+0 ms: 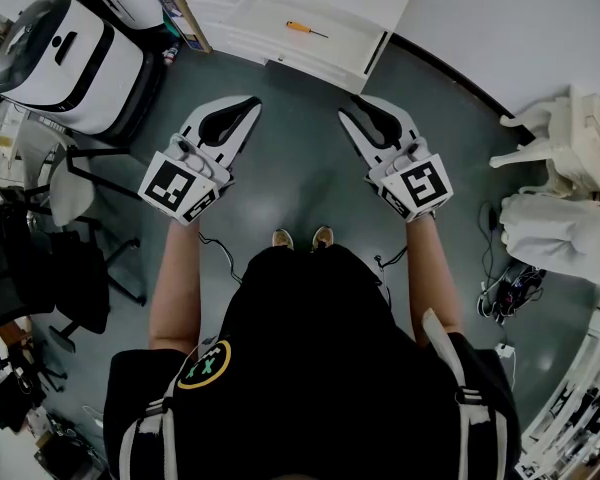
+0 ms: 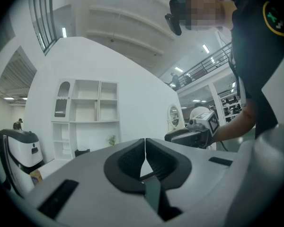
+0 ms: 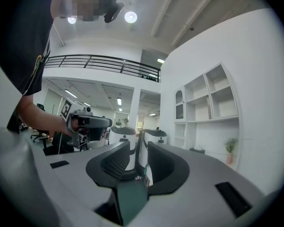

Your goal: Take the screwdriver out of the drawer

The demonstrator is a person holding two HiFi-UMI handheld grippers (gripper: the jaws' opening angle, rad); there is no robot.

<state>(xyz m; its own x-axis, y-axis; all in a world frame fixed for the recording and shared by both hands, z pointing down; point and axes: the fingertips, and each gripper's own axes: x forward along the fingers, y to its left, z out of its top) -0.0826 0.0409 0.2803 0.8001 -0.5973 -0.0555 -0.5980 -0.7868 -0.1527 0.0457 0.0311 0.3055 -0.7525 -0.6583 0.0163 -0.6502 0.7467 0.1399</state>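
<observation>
An orange-handled screwdriver (image 1: 306, 30) lies in the open white drawer (image 1: 280, 53) at the top of the head view, ahead of both grippers. The person holds both grippers level over the grey floor, well short of the drawer. My left gripper (image 1: 248, 106) is shut, its dark pads meeting tip to tip (image 2: 145, 141) with nothing between them. My right gripper (image 1: 349, 117) stands a little open; a narrow gap (image 3: 138, 150) shows between its pads and nothing is in it. Neither gripper view shows the screwdriver.
A large white machine (image 1: 65, 58) stands at the far left, with a black chair (image 1: 75, 268) below it. White padded shapes (image 1: 565, 228) and cables (image 1: 510, 293) lie at the right. A white shelf unit (image 2: 87, 117) stands against the wall ahead.
</observation>
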